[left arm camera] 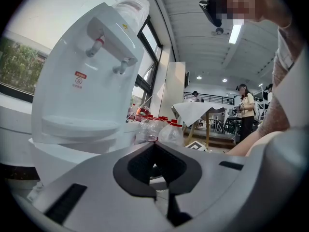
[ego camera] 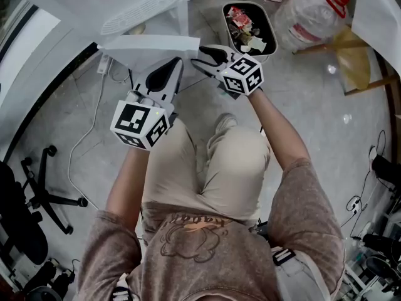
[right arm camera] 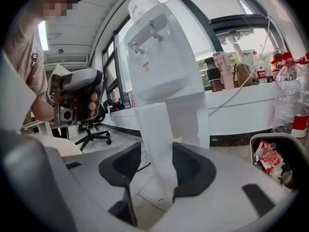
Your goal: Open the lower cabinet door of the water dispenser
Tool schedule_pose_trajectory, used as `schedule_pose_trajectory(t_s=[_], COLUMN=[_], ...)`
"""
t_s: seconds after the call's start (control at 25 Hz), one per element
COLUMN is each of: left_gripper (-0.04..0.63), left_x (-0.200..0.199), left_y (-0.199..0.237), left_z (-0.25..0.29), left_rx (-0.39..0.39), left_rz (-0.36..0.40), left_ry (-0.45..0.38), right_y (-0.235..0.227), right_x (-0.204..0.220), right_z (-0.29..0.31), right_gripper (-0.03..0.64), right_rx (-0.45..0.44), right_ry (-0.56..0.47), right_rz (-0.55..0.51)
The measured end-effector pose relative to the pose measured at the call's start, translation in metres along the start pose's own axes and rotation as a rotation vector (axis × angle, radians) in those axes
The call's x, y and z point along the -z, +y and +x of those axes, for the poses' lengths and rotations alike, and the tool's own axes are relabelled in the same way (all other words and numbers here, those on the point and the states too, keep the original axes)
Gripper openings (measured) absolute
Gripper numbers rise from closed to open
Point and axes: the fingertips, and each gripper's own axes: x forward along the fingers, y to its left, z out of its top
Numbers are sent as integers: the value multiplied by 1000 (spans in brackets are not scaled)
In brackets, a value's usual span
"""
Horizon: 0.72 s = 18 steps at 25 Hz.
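Note:
The white water dispenser (ego camera: 135,8) stands at the top left of the head view. Its lower cabinet door (ego camera: 150,44) is swung out toward me. My right gripper (ego camera: 203,56) is at the door's free end. In the right gripper view the door (right arm camera: 157,129) stands edge-on between the jaws, against the right pad (right arm camera: 193,170), with floor showing beside the left pad; the right gripper (right arm camera: 157,173) is open around it. My left gripper (ego camera: 168,74) hovers just in front of the door, shut and empty, with the dispenser (left arm camera: 87,81) to its left.
A waste bin (ego camera: 249,29) with wrappers stands right of the dispenser. Behind it are a bag of plastic bottles (ego camera: 310,8) and wooden table legs (ego camera: 357,61). A white cable (ego camera: 94,124) trails on the floor, and an office chair base (ego camera: 44,193) is at the left.

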Motion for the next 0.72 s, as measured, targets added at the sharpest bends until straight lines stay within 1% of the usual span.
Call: schedule_pose_trajectory(t_s=[0.32,0.52,0.72], left_gripper=[12,12,14], left_x=[-2,-2,1], left_y=[-1,3,1], left_z=[-2,-3,-4], left_rx=[11,7,14], left_rz=[-5,-1,1], left_ry=[-11,-10,-4], right_y=[19,31,48], right_x=[8,11,15], right_z=[-7,-9,-12], right_gripper=[169,166,158], right_rx=[-55,-75,-116], right_ry=[32,27,37], right_rz=[-14,-4,-7])
